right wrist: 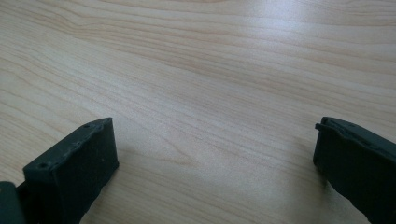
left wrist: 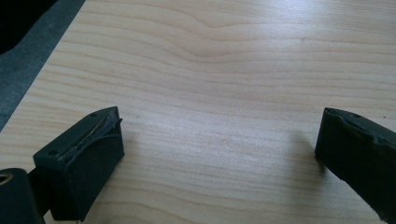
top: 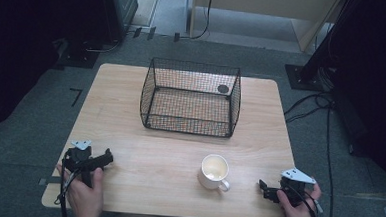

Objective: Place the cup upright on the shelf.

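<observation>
Right hand-held gripper point(top: 266, 188), mug point(top: 214, 171) near

Both forearms cut off by the high view's bottom edge, small dark round thing point(top: 223, 89) by the basket point(top: 191, 97) too small to tell, right claw point(right wrist: 215, 163) jaws cut off at its view's bottom edge

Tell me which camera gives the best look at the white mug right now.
The high view: the white mug stands upright near the front of the wooden table, its empty inside visible and its handle toward the person. The left and right gripper views look down at bare wood between open fingers, so they add nothing about the mug.
</observation>
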